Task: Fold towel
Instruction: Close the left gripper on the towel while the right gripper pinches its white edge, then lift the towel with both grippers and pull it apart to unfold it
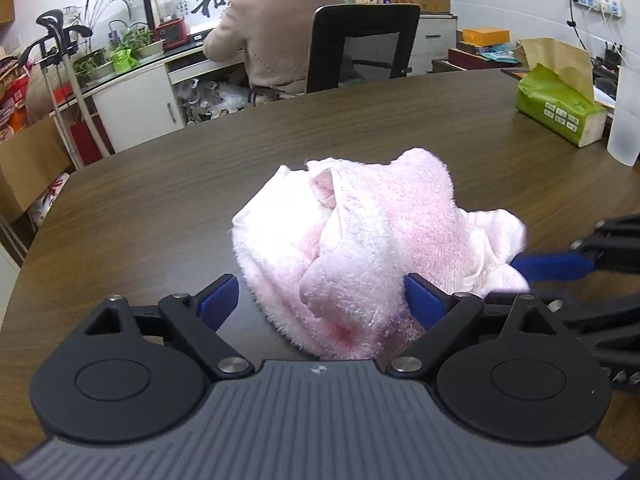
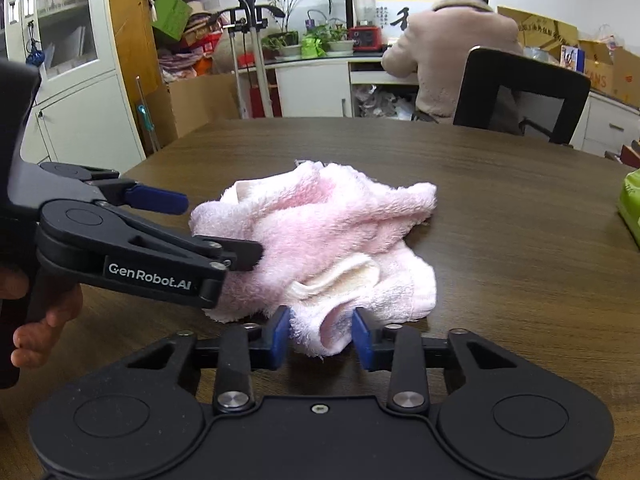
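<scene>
A crumpled pink towel (image 1: pixel 372 236) lies in a heap on the dark wooden table (image 1: pixel 160 208). My left gripper (image 1: pixel 320 300) is open, its blue pads (image 1: pixel 218 300) on either side of the towel's near fold. The right gripper shows at the right edge of the left wrist view, one blue finger (image 1: pixel 554 266) against the towel. In the right wrist view the towel (image 2: pixel 320 232) fills the centre. My right gripper (image 2: pixel 322 334) has its pads (image 2: pixel 280 334) closed partway around a hanging towel corner, with small gaps showing. The left gripper (image 2: pixel 200 232) enters there from the left, wide open.
A green tissue pack (image 1: pixel 560 106) and a frosted plastic cup (image 1: pixel 626 120) stand at the table's far right. A person in a beige coat (image 2: pixel 448 56) sits on a black office chair (image 2: pixel 520 92) beyond the table's far edge. Cabinets and boxes line the walls.
</scene>
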`<control>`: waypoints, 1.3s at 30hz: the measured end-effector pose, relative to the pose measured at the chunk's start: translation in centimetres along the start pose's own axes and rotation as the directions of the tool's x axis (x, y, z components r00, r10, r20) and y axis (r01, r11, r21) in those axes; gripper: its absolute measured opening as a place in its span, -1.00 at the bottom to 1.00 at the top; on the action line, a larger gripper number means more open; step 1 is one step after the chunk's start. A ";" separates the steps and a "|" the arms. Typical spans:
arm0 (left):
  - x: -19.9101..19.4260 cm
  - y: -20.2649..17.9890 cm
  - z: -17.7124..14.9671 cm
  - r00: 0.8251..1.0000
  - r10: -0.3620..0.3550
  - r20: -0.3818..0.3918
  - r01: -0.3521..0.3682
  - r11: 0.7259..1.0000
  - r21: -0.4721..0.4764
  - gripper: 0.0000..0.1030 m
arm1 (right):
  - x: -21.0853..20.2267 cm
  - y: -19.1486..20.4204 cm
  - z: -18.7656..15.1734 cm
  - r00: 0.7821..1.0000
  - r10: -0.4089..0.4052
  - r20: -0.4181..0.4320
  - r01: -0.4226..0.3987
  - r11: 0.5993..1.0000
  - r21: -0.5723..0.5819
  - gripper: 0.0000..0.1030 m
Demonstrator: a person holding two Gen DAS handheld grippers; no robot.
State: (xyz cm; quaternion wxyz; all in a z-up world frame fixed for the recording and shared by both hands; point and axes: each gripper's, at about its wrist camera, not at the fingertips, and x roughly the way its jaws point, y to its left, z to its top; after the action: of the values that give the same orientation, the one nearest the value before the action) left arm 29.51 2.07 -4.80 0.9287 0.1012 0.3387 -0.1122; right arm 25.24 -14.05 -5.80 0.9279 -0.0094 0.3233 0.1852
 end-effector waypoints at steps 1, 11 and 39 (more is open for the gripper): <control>0.0 0.1 -0.1 1.000 -0.001 0.000 0.001 1.000 -0.005 0.77 | -0.2 0.0 -0.1 1.000 -0.008 0.021 0.008 1.000 0.004 -0.06; -0.2 1.7 -0.9 1.000 -0.006 0.008 0.007 0.999 -0.050 0.58 | 1.8 0.4 0.4 0.999 0.000 -0.039 0.000 1.000 -0.002 -0.84; -9.3 11.0 -3.5 0.992 0.028 0.122 -0.002 0.978 -0.207 0.91 | -3.2 -3.8 -0.5 0.997 -0.072 0.032 0.071 0.996 0.051 -0.57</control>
State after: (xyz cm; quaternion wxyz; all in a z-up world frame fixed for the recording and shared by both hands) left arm 23.51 14.76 -0.11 0.9542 -0.0001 0.2894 -0.0755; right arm 23.98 -18.71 -4.63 0.9393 0.0055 0.3114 0.1438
